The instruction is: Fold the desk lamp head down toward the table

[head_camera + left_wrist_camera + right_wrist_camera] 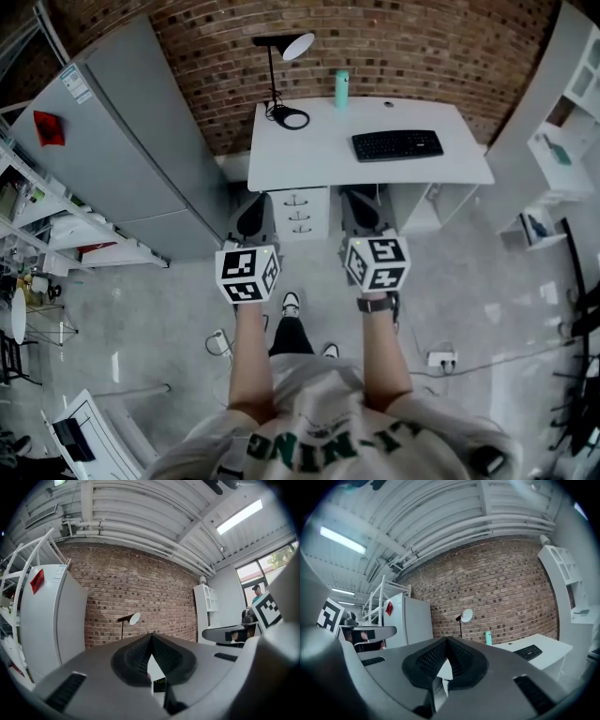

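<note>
Lamp [298,46]: black stem and base, white head.
Desk [319,167]: white.
Keyboard [397,144]: black.
Bottle [342,89]: teal.
Wall [422,47]: red-brown brick, pale mortar.
Fridge [122,141]: grey, with a red sticker [49,127].
Left gripper [151,637] and right gripper [446,641]: grey, with black ribbed pads [136,658].
Cubes [247,273]: black-and-white squares.

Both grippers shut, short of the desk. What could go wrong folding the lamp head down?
1. The slender lamp stands on a ring base at the desk's back left corner; pushing its head may tip or slide it.
2. The left gripper and right gripper are shut; a closed-jaw push could slip off the head.
3. The teal bottle beside it may get knocked.
</note>
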`<state>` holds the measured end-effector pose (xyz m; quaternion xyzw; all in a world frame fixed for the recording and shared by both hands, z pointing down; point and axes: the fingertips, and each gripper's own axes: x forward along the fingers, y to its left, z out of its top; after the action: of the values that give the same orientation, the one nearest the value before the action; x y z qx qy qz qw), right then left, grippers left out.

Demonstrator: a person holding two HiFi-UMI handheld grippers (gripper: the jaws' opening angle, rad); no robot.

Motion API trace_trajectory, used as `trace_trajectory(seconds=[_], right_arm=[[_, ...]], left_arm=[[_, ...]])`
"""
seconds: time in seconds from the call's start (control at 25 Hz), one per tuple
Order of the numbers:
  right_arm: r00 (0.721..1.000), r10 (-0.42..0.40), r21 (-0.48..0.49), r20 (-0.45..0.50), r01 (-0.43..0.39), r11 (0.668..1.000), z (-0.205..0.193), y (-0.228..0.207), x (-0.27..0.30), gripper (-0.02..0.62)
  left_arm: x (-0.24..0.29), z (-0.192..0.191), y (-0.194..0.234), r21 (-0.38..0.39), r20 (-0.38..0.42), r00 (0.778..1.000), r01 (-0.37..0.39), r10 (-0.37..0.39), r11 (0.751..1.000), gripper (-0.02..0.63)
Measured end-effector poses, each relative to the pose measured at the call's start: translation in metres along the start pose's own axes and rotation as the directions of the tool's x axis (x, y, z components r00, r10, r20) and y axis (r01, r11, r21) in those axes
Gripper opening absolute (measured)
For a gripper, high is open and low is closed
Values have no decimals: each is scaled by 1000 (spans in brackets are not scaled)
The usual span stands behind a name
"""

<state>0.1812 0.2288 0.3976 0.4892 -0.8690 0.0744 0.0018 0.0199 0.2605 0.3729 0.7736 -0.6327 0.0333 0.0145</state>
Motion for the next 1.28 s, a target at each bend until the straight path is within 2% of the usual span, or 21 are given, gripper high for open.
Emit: trace_trajectory(seconds=[0.12,0.32,0.68,0.96,1.12,1.28], right_arm=[[999,35,29,3,-35,999,-4,-1,19,3],[999,44,17,10,-45,999,1,-13,80,3],[999,41,29,28,-42,999,47,-22,261,3],[1000,-13,37,26,12,999,65,-37,375,3],[999,-50,54,10,49,997,61,-46,415,3],[995,-96,14,-26,96,995,56,-58,439,3]], left_arm=[[15,-8,10,-12,-3,1000,-2,2,1000,-6],[70,-15,42,-26,16,1000,8,-8,1000,-6],[227,31,152,-18,92,995,52,-50,999,-6],[324,32,212,-10,75,989,129,-128,992,-6],[358,32,236,-16,69,986,154,-153,988,-6],[382,23,245,-11,54,983,179,-178,984,-6]])
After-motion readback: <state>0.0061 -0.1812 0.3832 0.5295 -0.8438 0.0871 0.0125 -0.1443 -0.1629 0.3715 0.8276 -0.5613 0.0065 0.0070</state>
